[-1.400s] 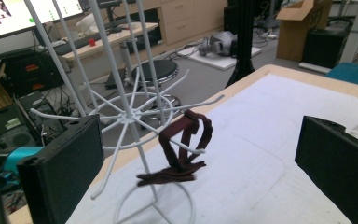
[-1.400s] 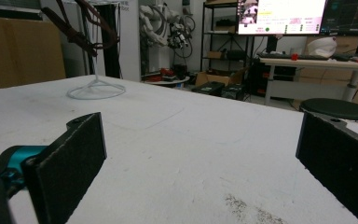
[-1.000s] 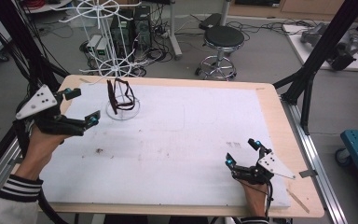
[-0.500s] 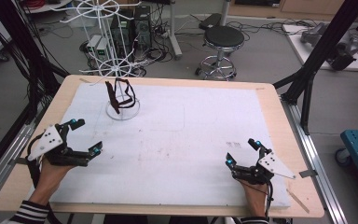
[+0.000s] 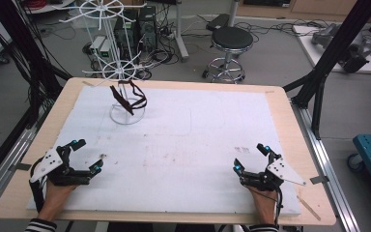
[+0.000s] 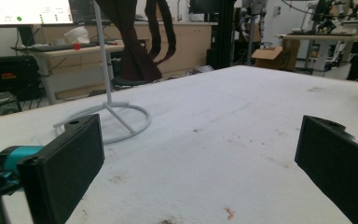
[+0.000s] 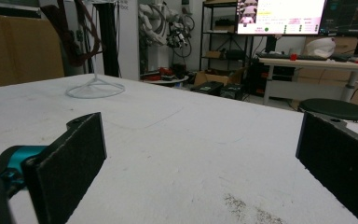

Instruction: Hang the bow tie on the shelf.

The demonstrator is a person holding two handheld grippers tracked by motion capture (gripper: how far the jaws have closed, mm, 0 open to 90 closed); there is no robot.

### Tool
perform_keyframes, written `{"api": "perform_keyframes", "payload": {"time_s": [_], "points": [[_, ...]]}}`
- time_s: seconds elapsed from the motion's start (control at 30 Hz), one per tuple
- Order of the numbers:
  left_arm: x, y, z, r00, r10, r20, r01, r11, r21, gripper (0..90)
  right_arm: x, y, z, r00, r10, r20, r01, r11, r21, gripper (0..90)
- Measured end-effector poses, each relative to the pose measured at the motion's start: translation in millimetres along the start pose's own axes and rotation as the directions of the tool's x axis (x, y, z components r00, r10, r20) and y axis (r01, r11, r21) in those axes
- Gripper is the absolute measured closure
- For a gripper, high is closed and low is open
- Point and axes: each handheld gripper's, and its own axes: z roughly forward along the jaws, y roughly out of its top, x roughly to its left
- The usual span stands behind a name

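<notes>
Here the left gripper (image 5: 79,159) rests near the front-left edge of the table (image 5: 275,104), its jaws spread wide with nothing between them; the left gripper view confirms only bare white foam pad (image 6: 223,140) in the gap. Farther back on the left side stands the white wire stand (image 5: 125,104), its ring base on the pad, with a dark strap (image 5: 125,99) draped over it and hanging down around the post. The work appears to centre on that strap, and both grippers sit well apart from it, so this reads as a rest pose at the front edge. To handle the strap well, I would judge that the left gripper should go in level and take a freely hanging loop, not the wire itself, since the stand looks light and could tip or slide if tugged sideways. At the front right, the right gripper (image 5: 251,159) lies on the pad, jaws likewise wide apart and empty. The high view gives the layout: stand at back left, grippers at opposite front corners. The left gripper view shows the ring base (image 6: 109,121) and the strap's (image 6: 137,51) hanging folds up close, while the right gripper view catches the stand (image 7: 95,86) small and far off.
</notes>
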Motion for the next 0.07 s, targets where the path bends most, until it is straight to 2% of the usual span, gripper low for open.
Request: {"api": "perform_keyframes", "payload": {"time_s": [0.07], "points": [[0.4, -0.6, -1.5, 0.9999, -0.004, -0.014, 0.004, 0.9999, -0.013, 1.7, 0.1, 0.0, 0.1, 1.0, 0.0, 0.003, 0.0, 1.0, -0.001, 0.8]]}}
